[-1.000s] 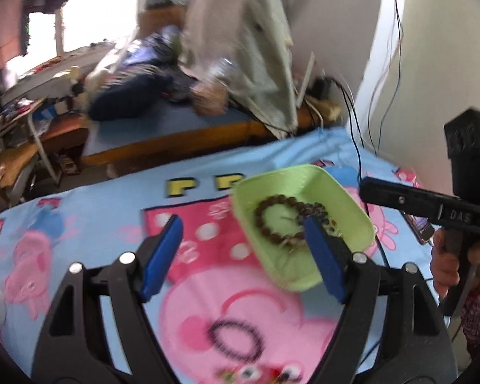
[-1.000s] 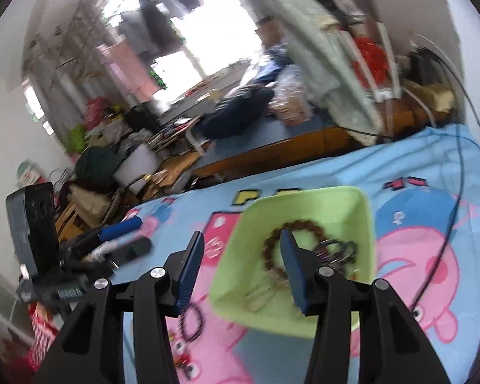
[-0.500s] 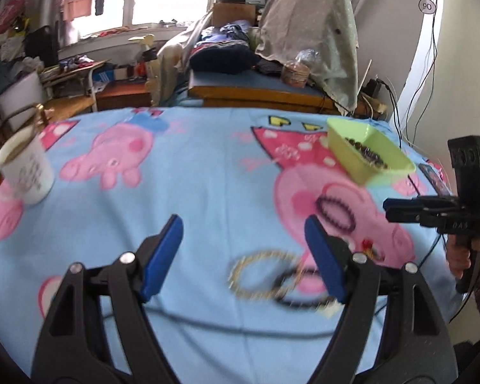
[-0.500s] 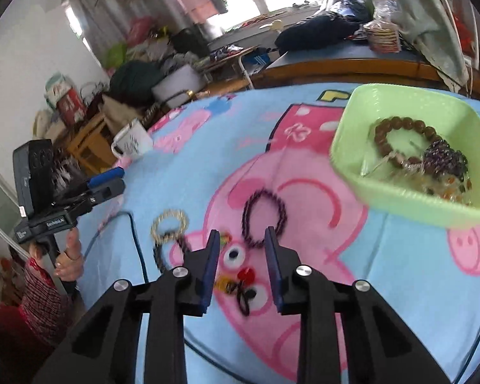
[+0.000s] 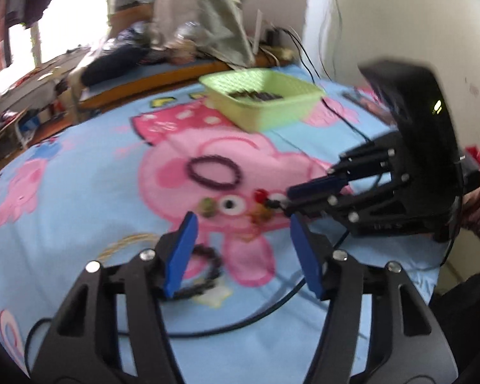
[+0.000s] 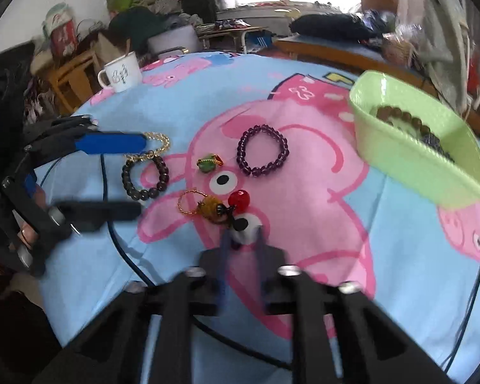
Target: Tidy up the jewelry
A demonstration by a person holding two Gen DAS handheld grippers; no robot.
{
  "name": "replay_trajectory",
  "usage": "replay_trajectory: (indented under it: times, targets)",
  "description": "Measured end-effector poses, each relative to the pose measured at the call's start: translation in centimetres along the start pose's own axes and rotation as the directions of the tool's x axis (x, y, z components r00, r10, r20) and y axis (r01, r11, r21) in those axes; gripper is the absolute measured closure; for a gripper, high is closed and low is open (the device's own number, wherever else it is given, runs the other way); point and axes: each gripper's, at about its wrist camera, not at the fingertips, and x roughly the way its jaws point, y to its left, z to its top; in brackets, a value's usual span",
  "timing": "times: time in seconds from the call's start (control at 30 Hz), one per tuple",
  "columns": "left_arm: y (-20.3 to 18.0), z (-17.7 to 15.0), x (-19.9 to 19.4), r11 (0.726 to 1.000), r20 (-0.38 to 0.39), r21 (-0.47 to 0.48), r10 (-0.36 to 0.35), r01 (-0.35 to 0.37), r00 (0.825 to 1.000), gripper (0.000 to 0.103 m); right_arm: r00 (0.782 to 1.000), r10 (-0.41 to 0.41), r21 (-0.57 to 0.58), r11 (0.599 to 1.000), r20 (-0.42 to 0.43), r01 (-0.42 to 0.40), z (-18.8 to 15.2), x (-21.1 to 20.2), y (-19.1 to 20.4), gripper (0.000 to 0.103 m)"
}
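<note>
Low in the frame, the right gripper (image 6: 241, 240) is clenched by a red-beaded charm (image 6: 238, 199), grip unclear. Left gripper (image 5: 240, 243), jaws parted, has been closing above a dark bracelet (image 5: 204, 268) on the cartoon bedsheet (image 6: 304, 224); green tray (image 6: 412, 160) upper right.

right tool (image 6: 242, 240) tips: blurred | green basket (image 5: 262, 118) contents: smeared
</note>
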Motion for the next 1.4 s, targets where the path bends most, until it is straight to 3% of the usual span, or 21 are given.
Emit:
replay_trajectory:
  times: [0.2, 0.27, 0.3, 0.33, 0.4, 0.7, 0.87, 1.07, 1.27, 1.33, 1.37, 1.4]
  targets:
    - [-1.0, 0.9, 3.5, 1.0, -0.064, 0.019, 0.007, -0.006, 0.998, 0.05, 1.0, -0.011, 0.065, 0.998, 0.027, 0.009, -0.5, -0.7, -1.8, 0.103]
    - [-1.0, 0.8, 4.7, 1.0, -0.11, 0.021, 0.007, -0.005, 0.994, 0.071, 0.999, -0.002, 0.083, 0.997, 0.033, -0.001, -0.8, -0.8, -2.4, 0.103]
    - [-0.9, 0.8, 4.9, 1.0, -0.108, 0.009, -0.002, 0.003, 0.994, 0.074, 0.999, 0.008, 0.093, 0.996, 0.037, -0.011, -1.0, -1.0, -2.6, 0.103]
    - [-0.7, 0.9, 4.9, 1.0, -0.111, -0.005, -0.015, 0.015, 0.994, 0.088, 0.999, 0.019, 0.102, 0.994, 0.04, -0.023, -1.1, -1.1, -2.8, 0.103]
    - [-0.3, 0.9, 5.0, 1.0, -0.115, -0.023, -0.016, 0.013, 0.993, 0.093, 0.997, 0.061, 0.136, 0.988, 0.05, -0.067, -1.3, -1.4, -3.3, 0.103]
    - [0.0, 4.3, 4.4, 0.996, -0.07, -0.065, -0.059, 0.054, 0.996, 0.094, 0.964, 0.179, 0.248, 0.942, 0.198, -0.226, -0.6, -5.1, -6.4, 0.103]
    - [0.9, 9.0, 2.9, 0.99, 0.021, -0.093, -0.108, 0.11, 0.994, 0.094, 0.938, 0.168, 0.264, 0.931, 0.302, -0.251, 0.9, -8.5, -8.5, 0.103]
    - [1.1, 14.7, 2.5, 0.987, 0.098, -0.068, -0.14, 0.147, 0.985, 0.094, 0.912, 0.087, 0.271, 0.94, 0.401, -0.209, 3.2, -11.7, -11.7, 0.103]
    - [0.7, 17.4, 6.1, 0.978, 0.072, -0.079, -0.189, 0.195, 0.979, 0.094, 0.913, 0.018, 0.345, 0.923, 0.407, -0.172, 4.0, -10.9, -15.6, 0.103]
    - [0.5, 17.7, 7.7, 0.982, 0.048, -0.083, -0.169, 0.172, 0.984, 0.093, 0.917, 0.018, 0.38, 0.907, 0.398, -0.182, 3.9, -10.0, -16.7, 0.103]
    - [0.4, 17.9, 8.9, 0.983, 0.023, -0.09, -0.159, 0.161, 0.987, 0.09, 0.919, 0.012, 0.398, 0.899, 0.394, -0.183, 3.8, -9.6, -17.3, 0.103]
    - [0.4, 18.0, 10.2, 0.984, -0.011, -0.1, -0.151, 0.149, 0.988, 0.08, 0.923, -0.008, 0.421, 0.891, 0.384, -0.168, 3.7, -9.1, -17.8, 0.103]
